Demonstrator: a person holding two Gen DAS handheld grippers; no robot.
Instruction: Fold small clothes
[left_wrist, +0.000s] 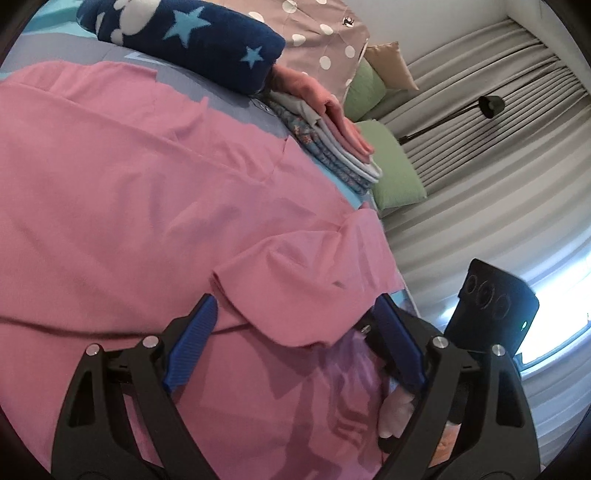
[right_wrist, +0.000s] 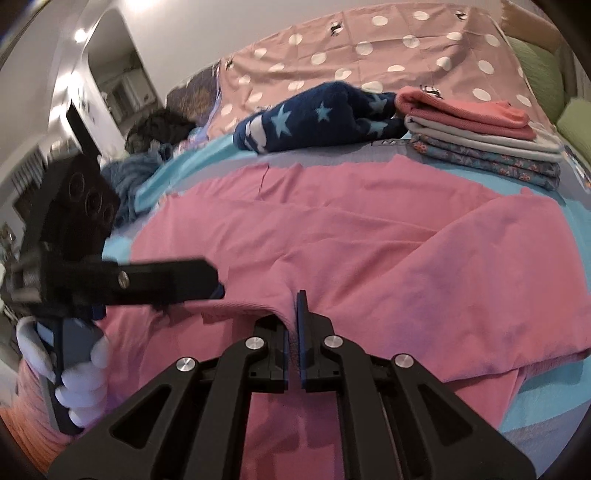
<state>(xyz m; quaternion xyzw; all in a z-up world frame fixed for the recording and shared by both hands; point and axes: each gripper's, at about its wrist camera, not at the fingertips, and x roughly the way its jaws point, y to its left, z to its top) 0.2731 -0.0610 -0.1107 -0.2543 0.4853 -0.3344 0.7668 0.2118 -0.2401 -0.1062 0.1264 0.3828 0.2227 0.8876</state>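
A: Pink cotton covers most of the bed (right_wrist: 546, 402), doesn't it?
B: Yes, the pink garment (right_wrist: 369, 229) lies spread over the blue-and-lilac bedcover, wrinkled, with one flap folded over at its near edge.
A: And beyond it?
B: At the far side, a dotted pink pillowcase (right_wrist: 369, 44); in front of it a navy star-patterned blanket (right_wrist: 314, 118), rolled up, and just right of that a stack of folded clothes (right_wrist: 480, 136), salmon on top, grey beneath, blue floral at the bottom. Green cushions (left_wrist: 399, 173) sit at the bed's far right edge, next to grey curtains (left_wrist: 498, 129).
A: The right claw (right_wrist: 293, 314)?
B: Clenched on a ridge of the pink garment at its near edge; fabric is pinched between the blue pads.
A: The left claw (left_wrist: 295, 328)?
B: Released, jaws wide, with the folded flap lying between the pads, which are not pressing it. A white-gloved hand (right_wrist: 79, 384) holds its handle at the near left.
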